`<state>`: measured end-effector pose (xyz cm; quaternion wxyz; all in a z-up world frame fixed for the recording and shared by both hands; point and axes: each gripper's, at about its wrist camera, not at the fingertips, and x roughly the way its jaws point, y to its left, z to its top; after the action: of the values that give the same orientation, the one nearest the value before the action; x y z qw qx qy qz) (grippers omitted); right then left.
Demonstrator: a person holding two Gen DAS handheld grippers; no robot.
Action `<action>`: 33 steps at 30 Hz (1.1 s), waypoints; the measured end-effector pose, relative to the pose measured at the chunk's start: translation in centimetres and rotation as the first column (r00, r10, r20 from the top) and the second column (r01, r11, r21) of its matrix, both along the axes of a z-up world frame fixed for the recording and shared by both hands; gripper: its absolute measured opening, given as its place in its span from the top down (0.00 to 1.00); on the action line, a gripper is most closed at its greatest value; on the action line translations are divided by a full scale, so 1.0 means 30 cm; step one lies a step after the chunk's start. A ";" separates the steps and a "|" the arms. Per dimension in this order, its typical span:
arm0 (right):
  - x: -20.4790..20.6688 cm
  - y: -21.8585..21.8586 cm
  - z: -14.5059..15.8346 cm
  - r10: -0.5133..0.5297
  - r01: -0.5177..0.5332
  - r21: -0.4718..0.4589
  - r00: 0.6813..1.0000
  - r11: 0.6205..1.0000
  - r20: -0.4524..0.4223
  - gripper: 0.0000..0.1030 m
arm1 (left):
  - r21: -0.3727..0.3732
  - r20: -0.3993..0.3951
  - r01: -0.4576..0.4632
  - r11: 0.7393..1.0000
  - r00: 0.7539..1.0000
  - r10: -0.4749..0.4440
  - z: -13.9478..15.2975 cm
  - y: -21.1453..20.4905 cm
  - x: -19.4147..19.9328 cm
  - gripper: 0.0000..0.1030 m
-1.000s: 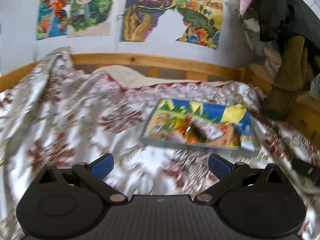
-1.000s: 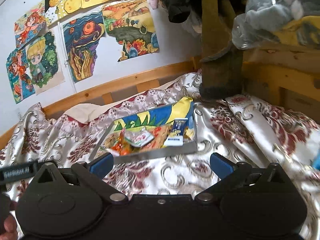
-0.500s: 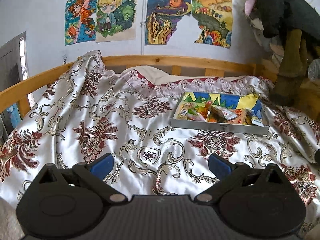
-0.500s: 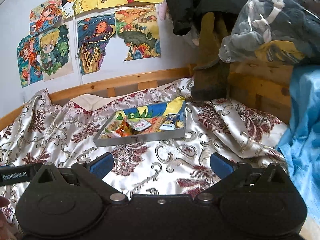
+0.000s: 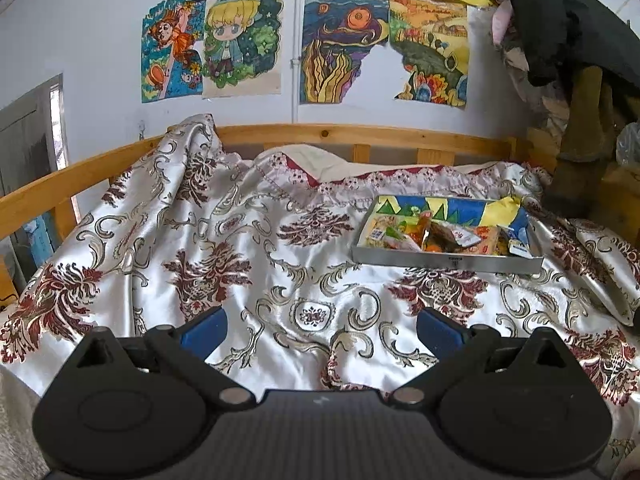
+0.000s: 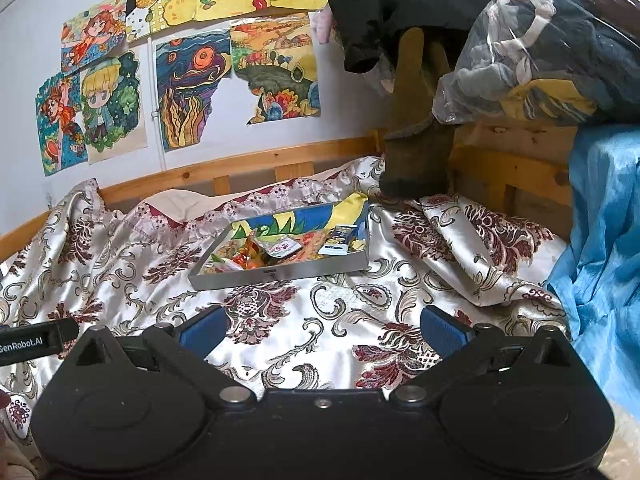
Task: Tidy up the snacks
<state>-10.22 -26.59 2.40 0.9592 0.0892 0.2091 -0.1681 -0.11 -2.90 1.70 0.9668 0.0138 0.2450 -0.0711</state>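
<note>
A shallow grey tray (image 5: 446, 261) (image 6: 280, 273) with a colourful lining rests on the patterned bedspread and holds several snack packets. Among them are an orange packet (image 5: 430, 236) (image 6: 250, 254), a white and red sachet (image 6: 285, 247) and a blue and white packet (image 6: 338, 242) at the tray's right end. My left gripper (image 5: 320, 330) hangs open over the near part of the bed, well short of the tray and to its left. My right gripper (image 6: 322, 330) is open too, in front of the tray, with nothing between its fingers.
The white and maroon bedspread (image 5: 240, 264) covers a wooden-framed bed (image 5: 360, 136). Drawings hang on the wall (image 5: 340, 48). Dark clothes and a brown garment (image 6: 416, 120) hang at the right, under a plastic bag of clothes (image 6: 540, 48). Blue cloth (image 6: 600, 240) drapes at the far right.
Both grippers have pulled back from the tray toward the near edge of the bed, so the tray looks smaller and farther off. Both stayed open and empty.
</note>
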 end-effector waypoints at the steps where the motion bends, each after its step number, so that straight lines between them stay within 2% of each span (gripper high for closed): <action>1: 0.003 0.000 0.000 0.003 -0.003 0.001 1.000 1.000 -0.003 0.01 | 0.002 0.005 -0.001 1.000 1.000 0.001 0.000 0.001 -0.001 0.00; 12: 0.023 -0.006 -0.005 0.001 0.000 0.026 1.000 1.000 -0.026 0.01 | 0.024 0.021 -0.015 1.000 1.000 0.015 -0.003 0.004 0.001 0.00; 17: 0.028 0.025 0.003 0.034 -0.034 -0.028 0.999 0.999 -0.021 0.01 | 0.018 0.020 -0.025 1.000 0.999 0.025 0.002 0.005 0.005 0.00; 33: 0.049 0.015 -0.008 0.039 -0.039 -0.019 0.998 0.999 -0.046 0.01 | 0.033 0.022 -0.021 0.999 1.000 0.021 -0.008 -0.002 0.020 0.00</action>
<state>-8.75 -26.13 2.17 0.9581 0.0716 0.2311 -0.1534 0.51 -2.97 1.45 0.9698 0.0279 0.2356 -0.0568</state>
